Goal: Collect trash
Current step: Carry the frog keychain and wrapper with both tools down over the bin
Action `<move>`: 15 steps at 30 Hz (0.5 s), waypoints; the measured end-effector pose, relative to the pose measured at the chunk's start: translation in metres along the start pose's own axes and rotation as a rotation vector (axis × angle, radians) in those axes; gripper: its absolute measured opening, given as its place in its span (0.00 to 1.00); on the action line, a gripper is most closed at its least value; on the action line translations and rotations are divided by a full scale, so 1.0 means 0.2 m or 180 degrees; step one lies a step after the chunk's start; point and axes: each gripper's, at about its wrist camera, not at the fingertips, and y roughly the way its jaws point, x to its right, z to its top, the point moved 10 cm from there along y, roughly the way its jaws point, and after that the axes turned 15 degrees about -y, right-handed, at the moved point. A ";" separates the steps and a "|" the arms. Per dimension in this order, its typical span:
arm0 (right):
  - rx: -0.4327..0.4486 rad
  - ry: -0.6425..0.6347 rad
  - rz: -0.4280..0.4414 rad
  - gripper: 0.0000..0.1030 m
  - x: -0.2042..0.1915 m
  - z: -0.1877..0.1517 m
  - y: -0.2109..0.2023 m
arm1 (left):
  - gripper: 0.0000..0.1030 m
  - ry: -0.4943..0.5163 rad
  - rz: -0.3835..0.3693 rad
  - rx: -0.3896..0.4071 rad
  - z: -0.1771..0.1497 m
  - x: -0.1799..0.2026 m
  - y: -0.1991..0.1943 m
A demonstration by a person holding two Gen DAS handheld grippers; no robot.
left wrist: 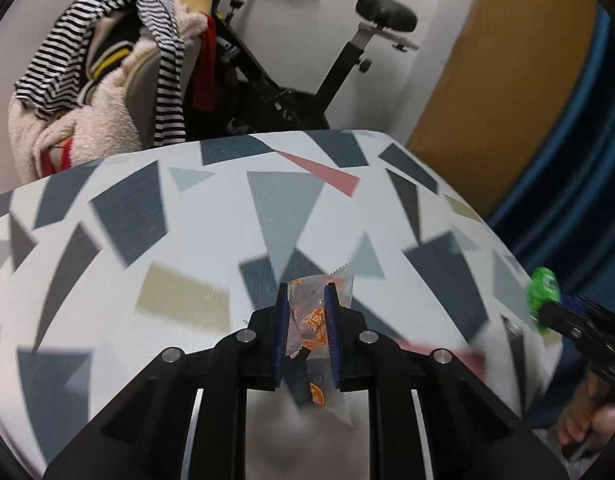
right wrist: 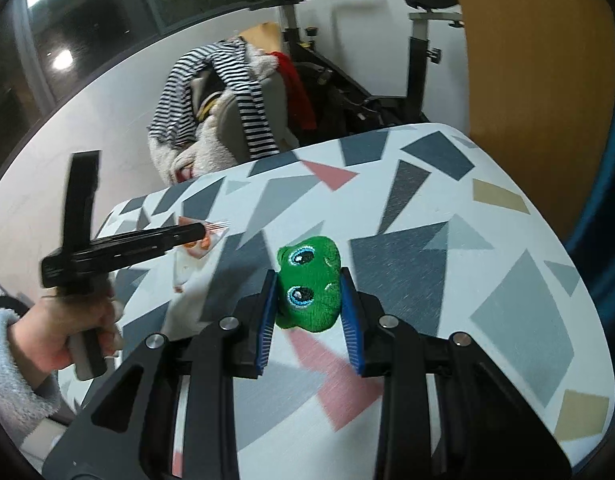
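Left wrist view: table (left wrist: 187, 216) is bare ahead to its far edge, with an exercise bike (left wrist: 307, 92) and a clothes pile (left wrist: 107, 80) just beyond. I see the left gripper (left wrist: 307, 320) nearly closed, pinching a clear orange-printed wrapper (left wrist: 307, 308) above the tabletop. Right gripper (right wrist: 309, 304) clamps a green plush toy (right wrist: 311, 280) (partly open, pads touching).

A table (left wrist: 187, 216) with a cloth of grey, pink and tan shapes lies under the tool. Past its far edge stands a chair (right wrist: 263, 96) piled with clothes (left wrist: 107, 72). An exercise bike (left wrist: 307, 80) stands by the white wall (right wrist: 107, 120). A wood door (left wrist: 507, 80) is on the right.
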 end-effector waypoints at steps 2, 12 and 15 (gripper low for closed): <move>0.0002 -0.0055 0.0058 0.32 -0.07 -0.02 -0.04 | 0.16 -0.0010 -0.0009 0.0059 -0.06 -0.01 -0.14; -0.0014 -0.0356 0.0329 0.32 -0.47 -0.15 -0.23 | 0.16 0.0011 0.0038 0.0293 -0.55 -0.07 -0.82; -0.0032 -0.0452 0.0390 0.32 -0.58 -0.21 -0.28 | 0.16 -0.0008 0.0042 0.0325 -0.71 -0.09 -0.95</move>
